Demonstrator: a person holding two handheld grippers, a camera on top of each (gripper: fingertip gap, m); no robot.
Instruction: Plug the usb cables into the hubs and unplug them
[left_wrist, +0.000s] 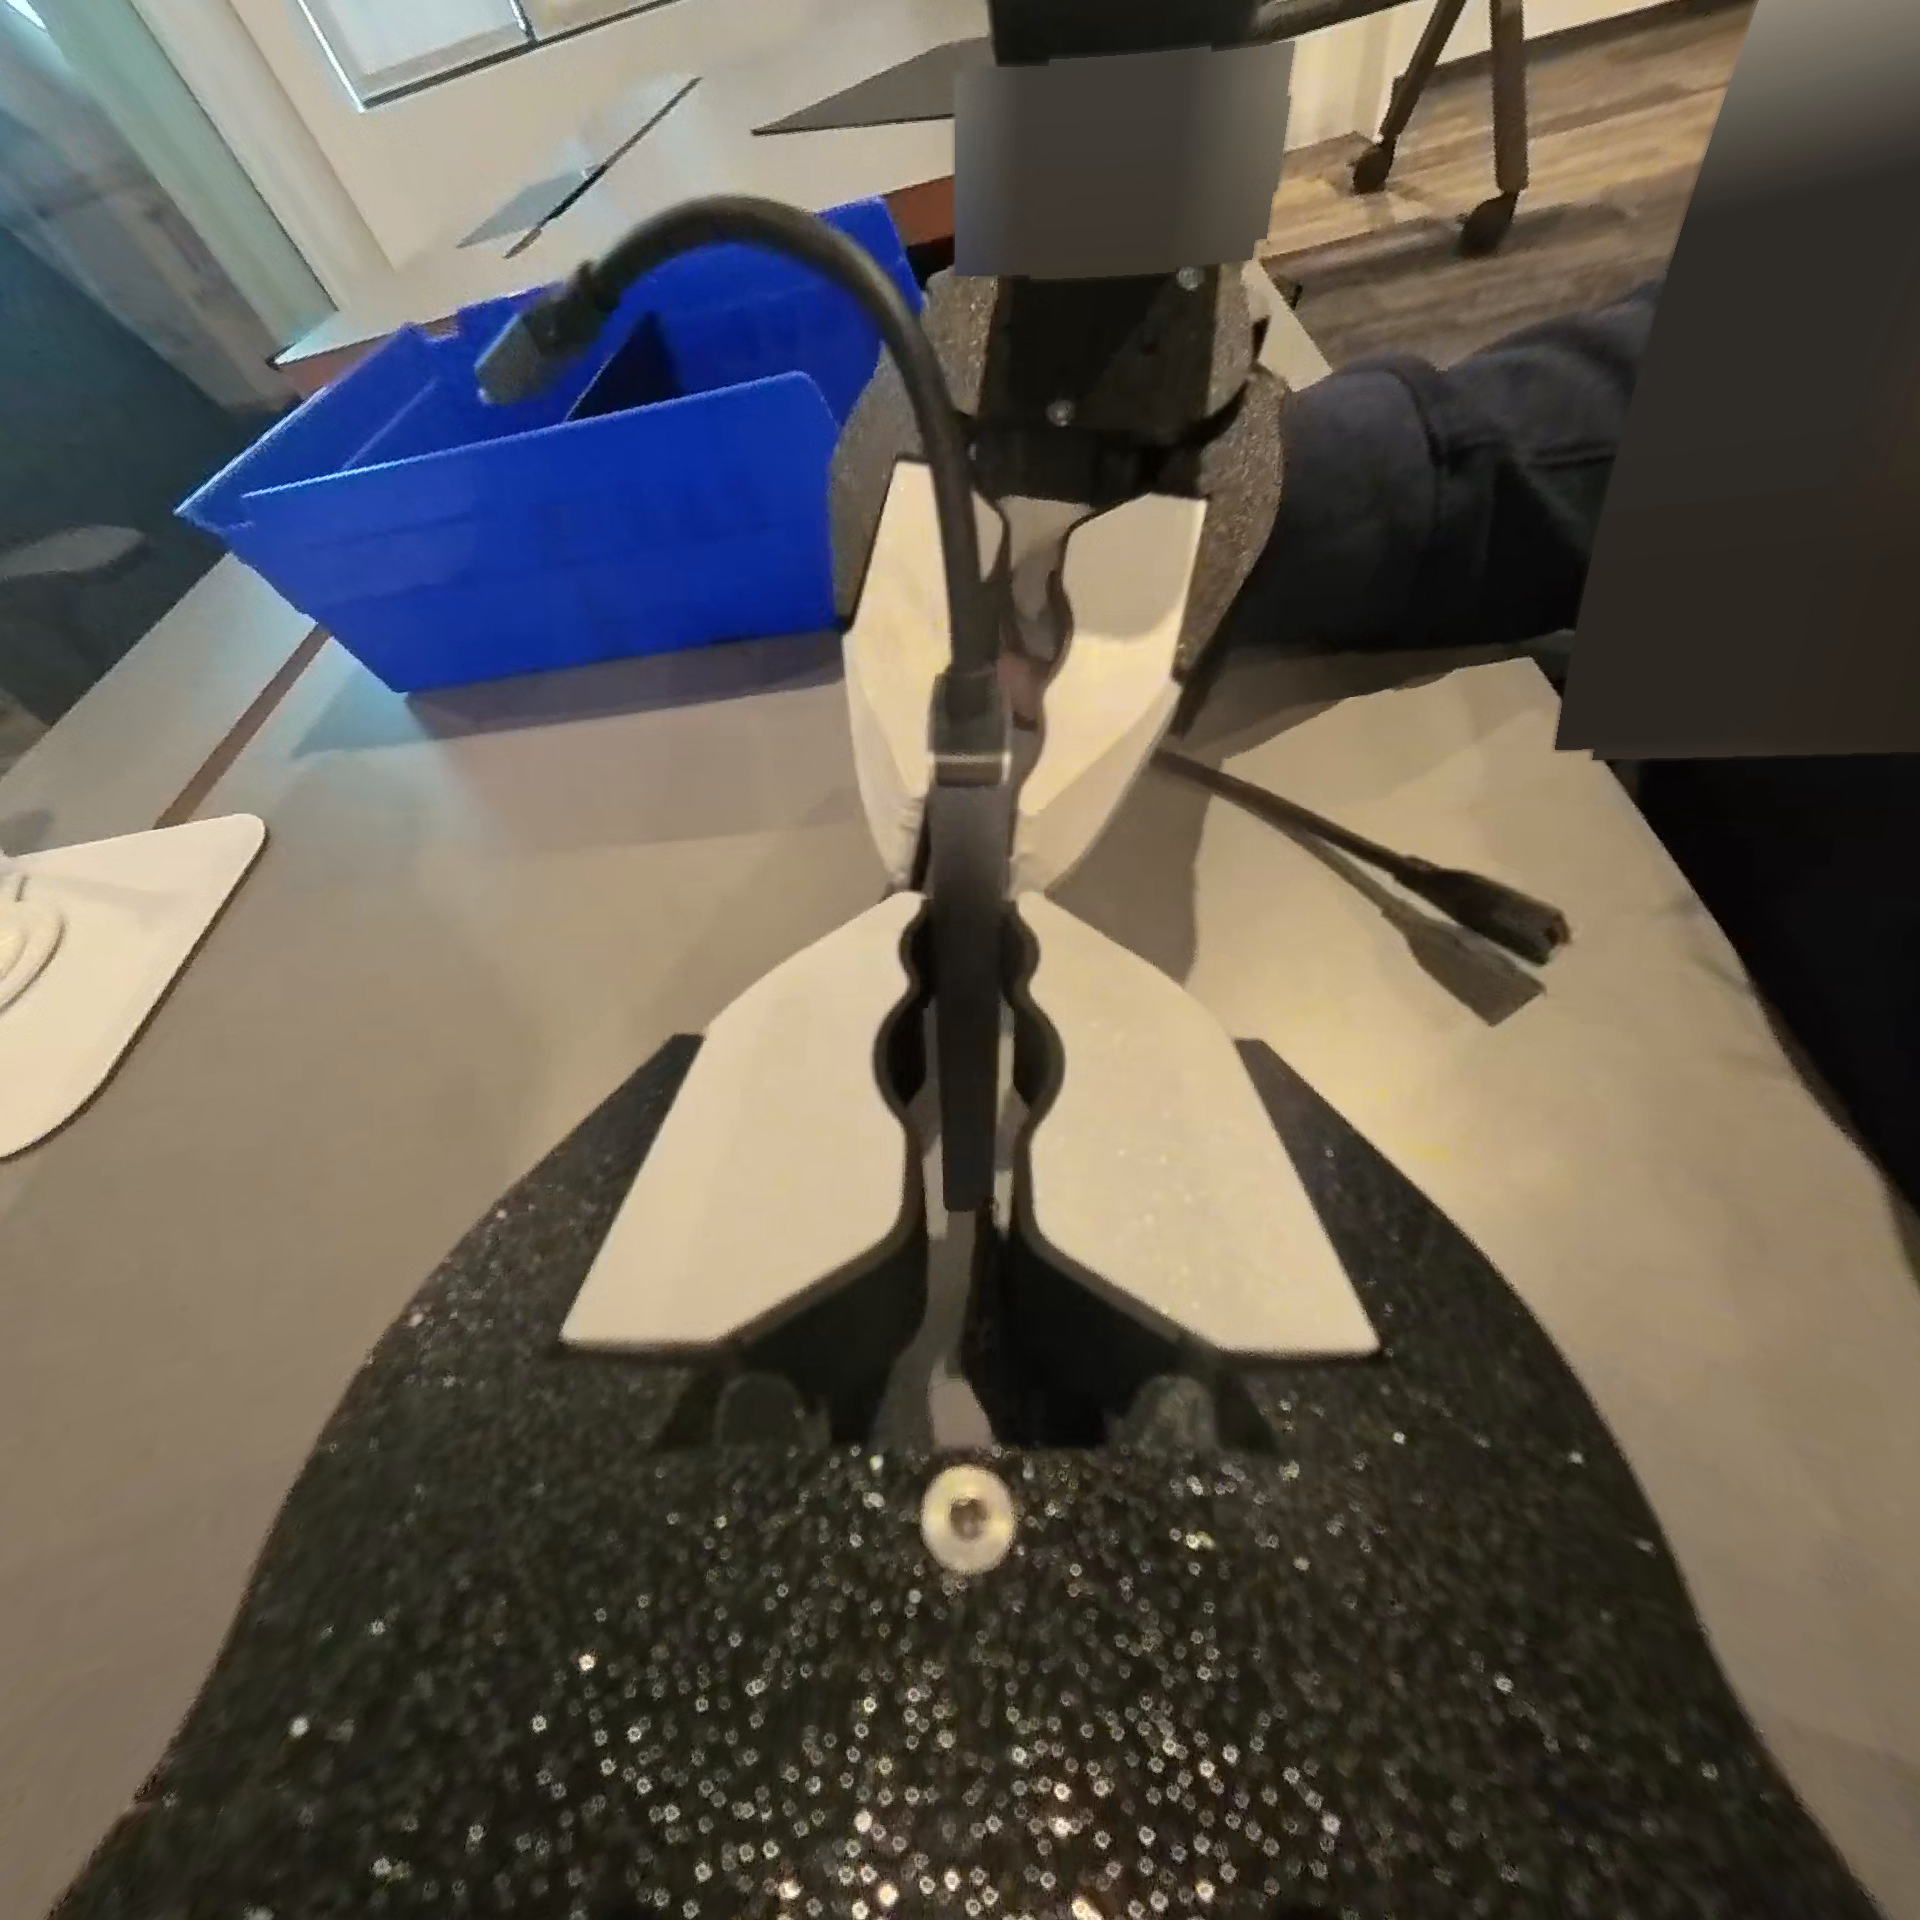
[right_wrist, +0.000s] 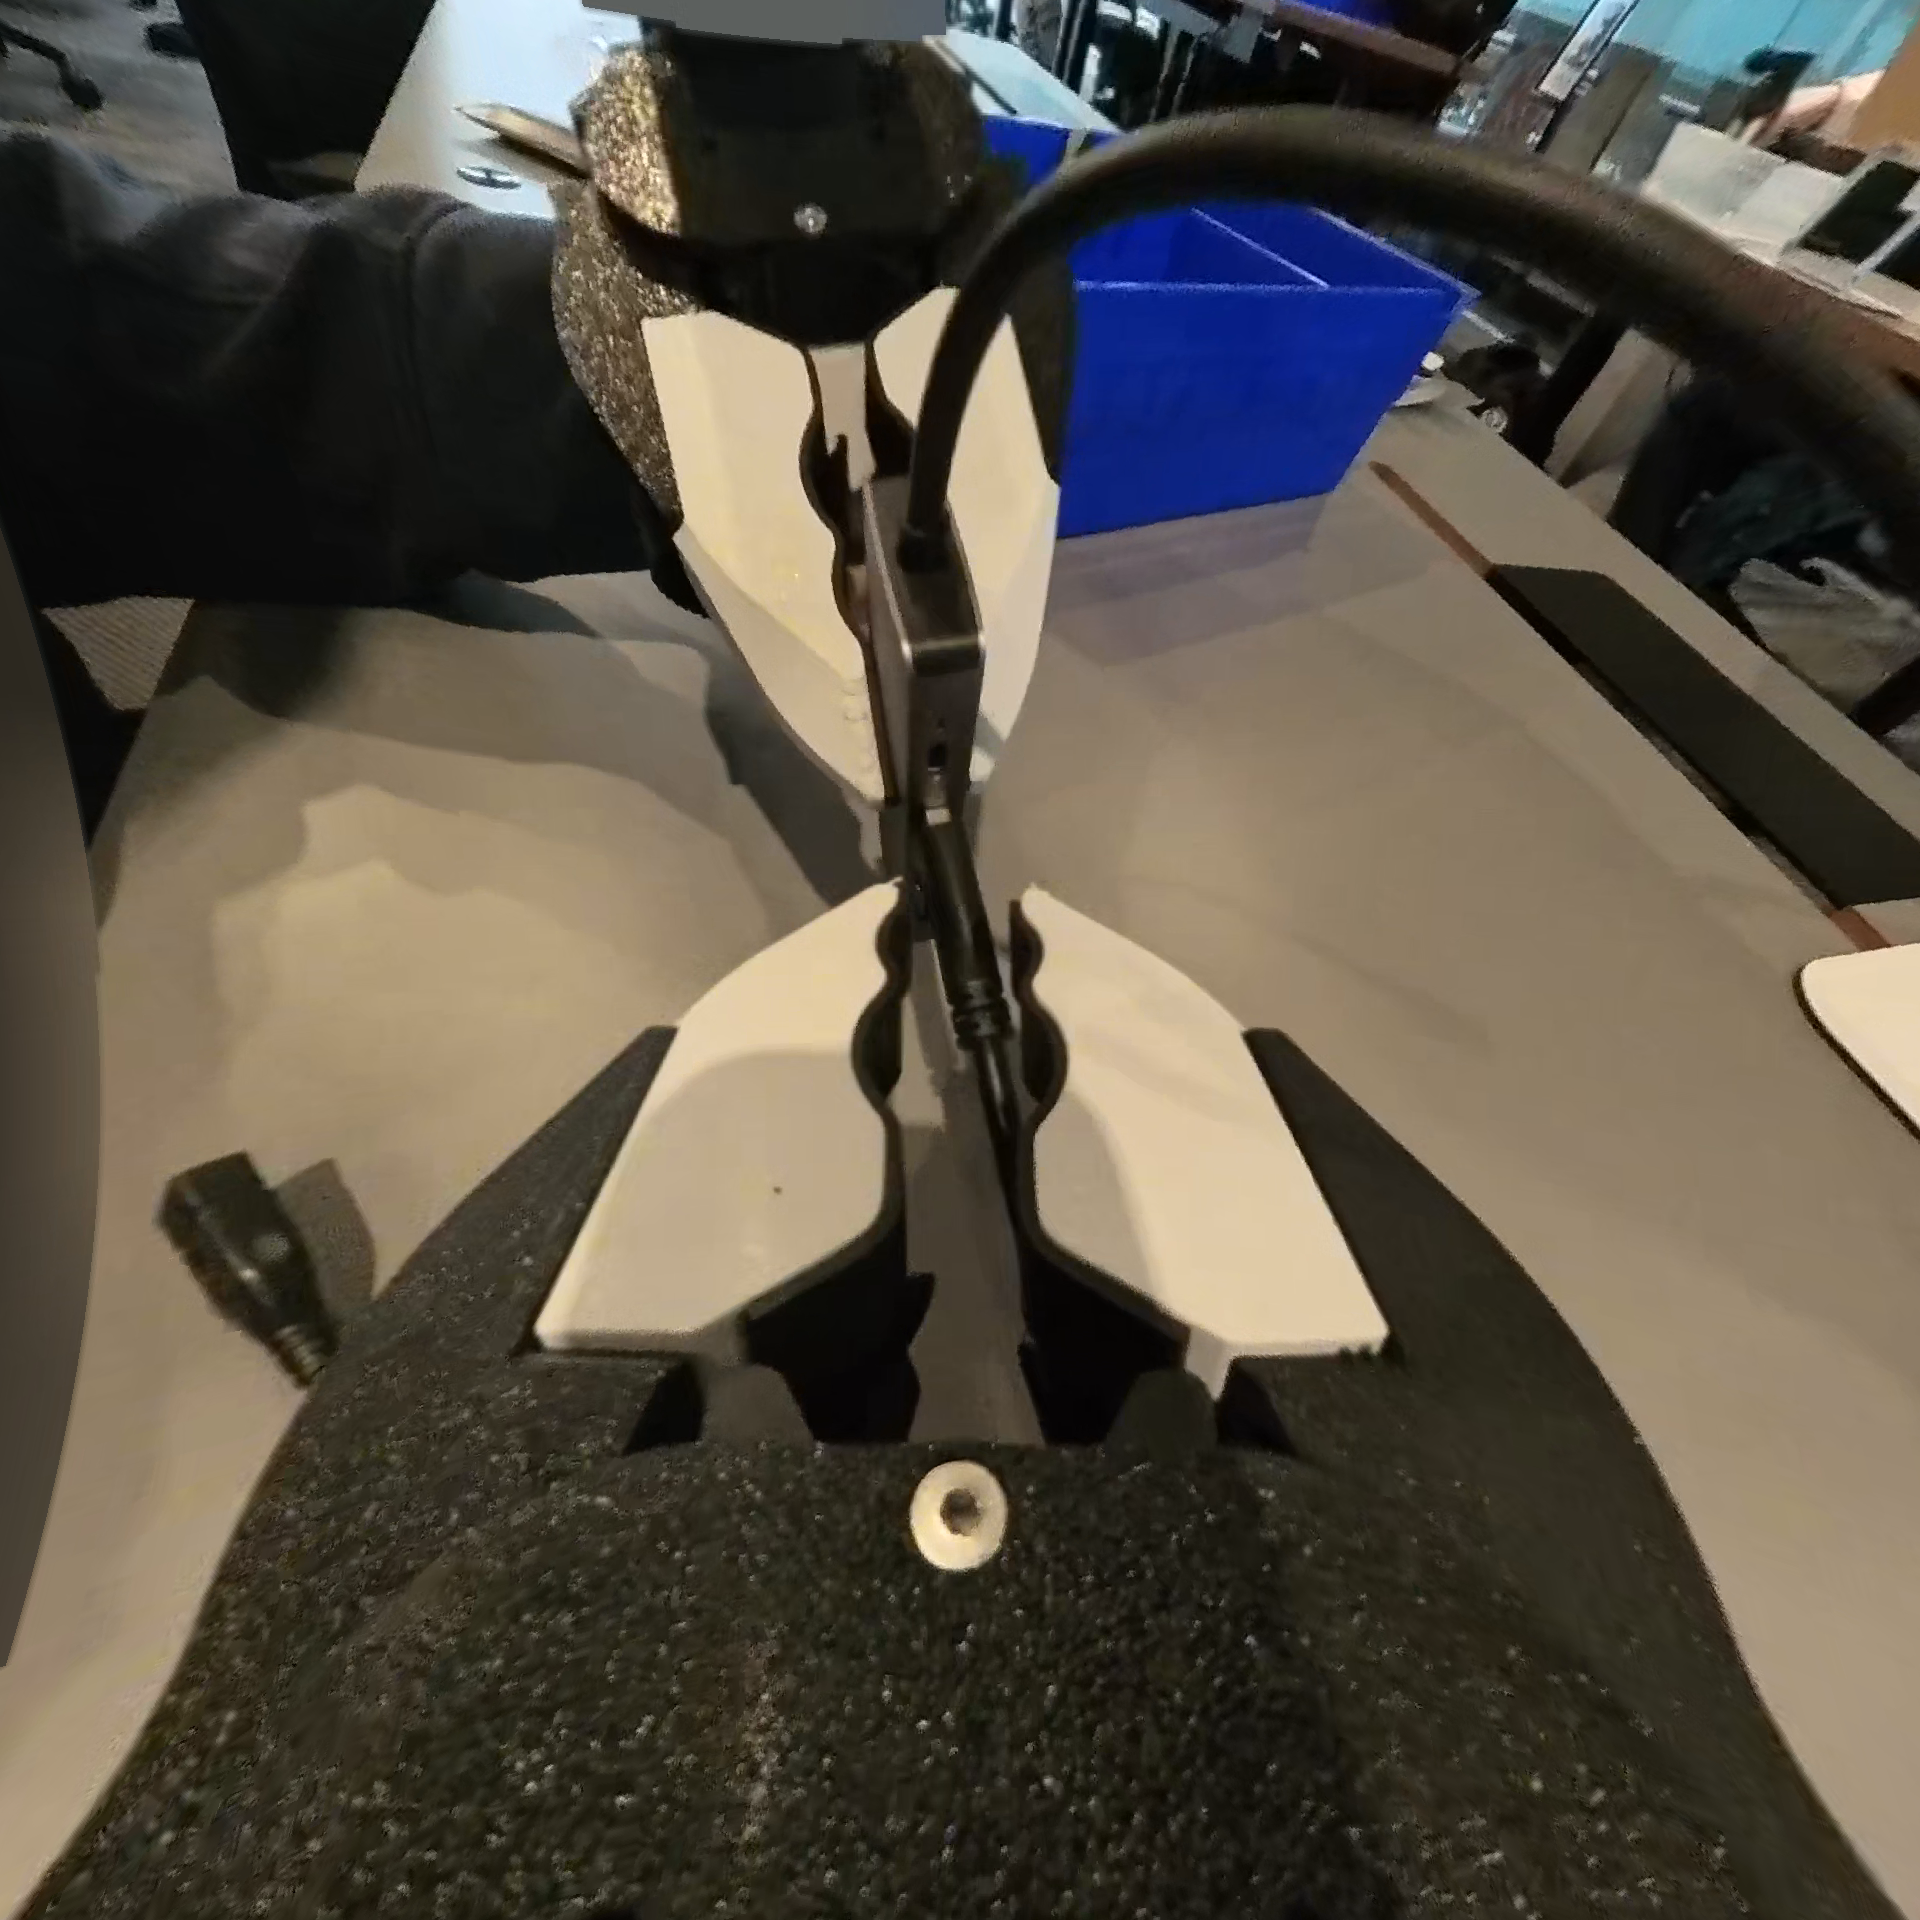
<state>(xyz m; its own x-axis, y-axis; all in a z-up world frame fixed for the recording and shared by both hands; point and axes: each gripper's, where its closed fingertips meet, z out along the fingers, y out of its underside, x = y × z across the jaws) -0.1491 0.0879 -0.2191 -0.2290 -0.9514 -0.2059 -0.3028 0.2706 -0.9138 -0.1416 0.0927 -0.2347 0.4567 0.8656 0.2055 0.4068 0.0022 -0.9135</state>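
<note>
USB hub (left_wrist: 966, 997), mid-frame, clamped in my left tongs (left_wrist: 966, 914); right tongs (right_wrist: 951, 914) pinch its plug (right_wrist: 961, 935): I'd pull straight, no twist.

No writing, label, brand mark, number or sign can be read in either wrist view.
</note>
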